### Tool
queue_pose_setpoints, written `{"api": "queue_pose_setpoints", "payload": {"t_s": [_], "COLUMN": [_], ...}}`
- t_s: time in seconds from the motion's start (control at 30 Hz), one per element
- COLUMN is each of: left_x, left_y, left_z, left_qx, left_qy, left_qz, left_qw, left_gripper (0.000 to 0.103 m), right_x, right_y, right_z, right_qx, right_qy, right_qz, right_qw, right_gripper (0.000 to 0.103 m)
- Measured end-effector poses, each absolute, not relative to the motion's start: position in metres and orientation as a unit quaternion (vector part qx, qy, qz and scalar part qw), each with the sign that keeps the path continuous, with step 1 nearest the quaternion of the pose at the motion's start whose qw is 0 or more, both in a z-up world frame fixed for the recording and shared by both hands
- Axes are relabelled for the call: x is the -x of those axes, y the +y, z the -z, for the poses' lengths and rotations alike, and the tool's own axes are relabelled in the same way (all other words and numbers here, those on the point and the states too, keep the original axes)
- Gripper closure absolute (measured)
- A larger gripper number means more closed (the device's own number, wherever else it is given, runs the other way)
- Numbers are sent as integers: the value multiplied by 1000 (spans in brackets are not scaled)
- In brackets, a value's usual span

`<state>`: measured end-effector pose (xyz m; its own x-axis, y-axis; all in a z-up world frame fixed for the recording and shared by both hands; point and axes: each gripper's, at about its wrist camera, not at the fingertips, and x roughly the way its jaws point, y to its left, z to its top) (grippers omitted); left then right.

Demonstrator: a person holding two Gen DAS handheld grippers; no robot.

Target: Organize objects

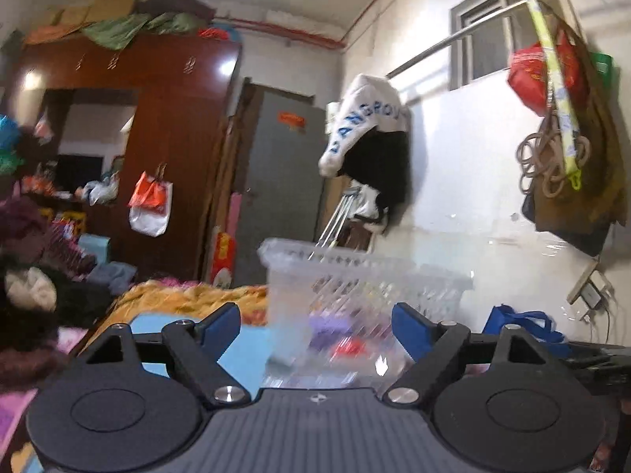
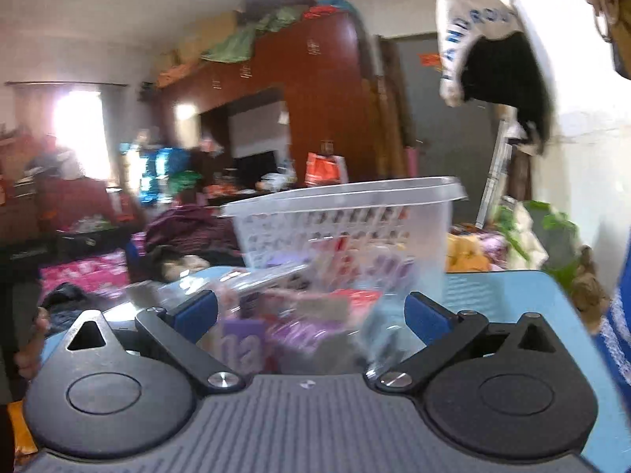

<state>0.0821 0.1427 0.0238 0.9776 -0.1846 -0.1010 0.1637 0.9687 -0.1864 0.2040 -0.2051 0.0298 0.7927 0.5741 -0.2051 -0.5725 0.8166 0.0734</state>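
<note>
A clear plastic basket with lattice walls stands on a light blue table, close ahead of both grippers; it also shows in the right wrist view. Blurred purple, red and pink packets show in and in front of it. My left gripper is open and empty, its blue pads wide apart just short of the basket. My right gripper is open, its pads spread either side of the packets; I cannot tell whether they touch anything.
A bed with orange and pink bedding and piled clothes lies beyond the table. A dark red wardrobe and grey door stand behind. Bags hang on the right wall. A blue bag lies at the right.
</note>
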Motion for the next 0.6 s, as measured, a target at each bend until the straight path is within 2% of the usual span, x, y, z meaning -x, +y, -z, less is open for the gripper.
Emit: {"api": "queue_pose_setpoints", "payload": {"t_s": [0.07,0.17,0.47,0.53,0.6], "left_x": [-89,-94,-98,-103,-107], "left_y": [147,147,116,113,113], "left_z": [-19,-18,-7,-3,0], "left_qx": [91,97,22,17,17], "left_qy": [73,78,120,134,144], "left_qz": [86,95,93,88,88], "left_qw": [989,988,988,987,985], "left_gripper": [16,16,16,16,16], "right_x": [-206,-208,-209,-209,-208], "right_y": [-199,-194,-194,-195,-195], "right_z": [-32,-31,-23,-22,-21], "right_qx": [12,27,24,20,22], "right_qy": [112,123,143,146,147], "right_qz": [-302,-309,-324,-329,-331], "right_qw": [947,943,935,933,932], "right_gripper": [3,14,33,43,45]}}
